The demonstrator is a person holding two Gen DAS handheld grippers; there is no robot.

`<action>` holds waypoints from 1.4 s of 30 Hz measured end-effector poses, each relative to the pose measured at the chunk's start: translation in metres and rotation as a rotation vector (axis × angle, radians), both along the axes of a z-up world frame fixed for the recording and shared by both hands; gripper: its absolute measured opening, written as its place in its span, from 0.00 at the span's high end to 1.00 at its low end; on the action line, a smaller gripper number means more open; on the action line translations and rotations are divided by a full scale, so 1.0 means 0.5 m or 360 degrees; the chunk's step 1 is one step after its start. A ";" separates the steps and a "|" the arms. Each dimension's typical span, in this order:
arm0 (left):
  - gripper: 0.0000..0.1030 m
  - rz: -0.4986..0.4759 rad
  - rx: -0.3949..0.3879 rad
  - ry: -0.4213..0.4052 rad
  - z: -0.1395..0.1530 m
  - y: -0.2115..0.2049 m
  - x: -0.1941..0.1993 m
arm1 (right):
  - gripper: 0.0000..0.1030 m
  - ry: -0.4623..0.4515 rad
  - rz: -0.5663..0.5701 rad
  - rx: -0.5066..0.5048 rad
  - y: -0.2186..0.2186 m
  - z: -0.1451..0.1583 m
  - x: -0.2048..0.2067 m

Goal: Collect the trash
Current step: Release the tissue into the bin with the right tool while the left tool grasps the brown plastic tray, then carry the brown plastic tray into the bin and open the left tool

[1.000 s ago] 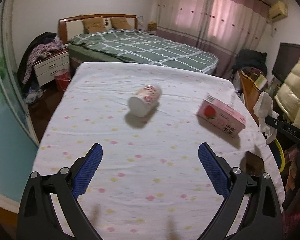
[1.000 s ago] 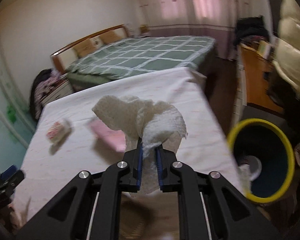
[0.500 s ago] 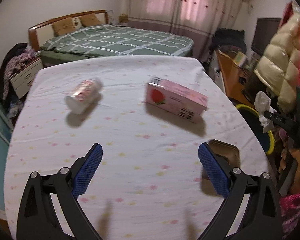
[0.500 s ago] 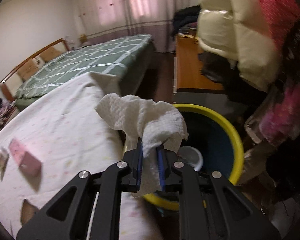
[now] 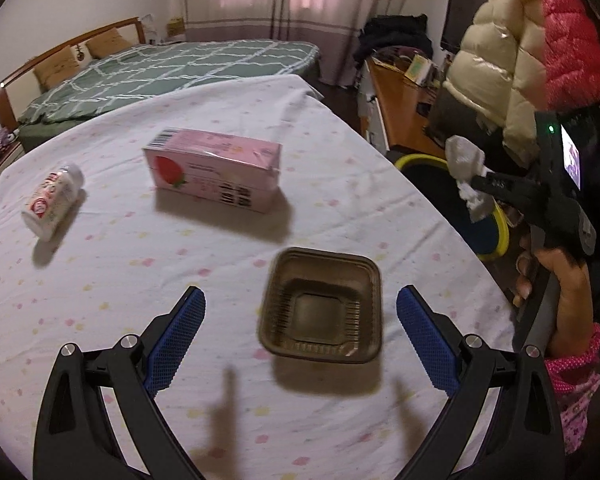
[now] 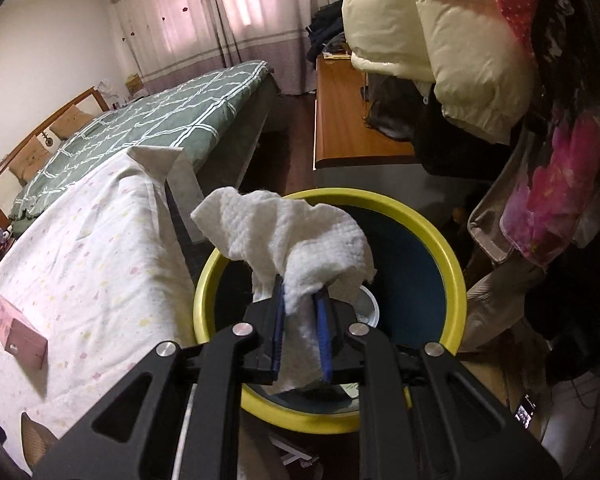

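Note:
My right gripper [image 6: 300,312] is shut on a crumpled white paper towel [image 6: 288,236] and holds it over the yellow-rimmed trash bin [image 6: 452,264], which has a white cup inside. The towel [image 5: 466,160] and bin [image 5: 420,159] also show in the left wrist view. My left gripper [image 5: 300,320] is open above the table, its fingers on either side of a brown plastic tray [image 5: 322,306]. A pink strawberry carton [image 5: 212,168] and a small white bottle [image 5: 52,200] lie farther back on the table.
The table has a white dotted cloth [image 5: 100,280], and the bin stands off its right edge. A green-quilted bed [image 5: 160,68] lies behind. A wooden desk [image 6: 340,120] and hanging puffy jackets [image 6: 440,40] are to the right of the bin.
My right gripper carried the paper towel from over the table to above the bin. My left gripper swung right and forward, so the brown tray now sits between its fingers.

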State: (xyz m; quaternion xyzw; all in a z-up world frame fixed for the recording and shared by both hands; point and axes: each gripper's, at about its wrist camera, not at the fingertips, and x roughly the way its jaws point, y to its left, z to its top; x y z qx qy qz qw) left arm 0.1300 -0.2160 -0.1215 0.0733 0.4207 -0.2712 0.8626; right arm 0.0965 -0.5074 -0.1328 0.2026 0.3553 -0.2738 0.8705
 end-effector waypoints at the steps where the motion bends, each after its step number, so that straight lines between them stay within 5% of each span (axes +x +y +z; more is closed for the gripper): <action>1: 0.08 -0.0006 0.0003 0.0004 -0.001 -0.003 0.000 | 0.82 0.0001 0.0001 0.0007 0.000 0.000 0.001; 5: 0.08 -0.0015 0.0008 0.0019 -0.007 -0.005 -0.001 | 0.56 0.0000 -0.0023 0.0014 -0.006 -0.002 -0.002; 10: 0.08 -0.0016 0.0015 0.0034 -0.015 -0.004 0.006 | 0.44 0.0004 -0.0026 -0.0038 0.002 0.005 0.000; 26: 0.08 -0.0083 0.0067 0.0169 -0.068 -0.039 0.046 | 0.43 -0.0010 -0.0007 -0.0024 0.001 0.005 0.000; 32: 0.32 -0.0090 0.0079 0.0146 -0.063 -0.044 0.050 | 0.43 -0.0035 0.0013 -0.0030 0.004 0.009 -0.002; 42: 0.34 -0.0176 0.0072 0.0093 -0.024 -0.090 0.049 | 0.43 -0.0049 0.0064 -0.0091 -0.004 0.023 -0.050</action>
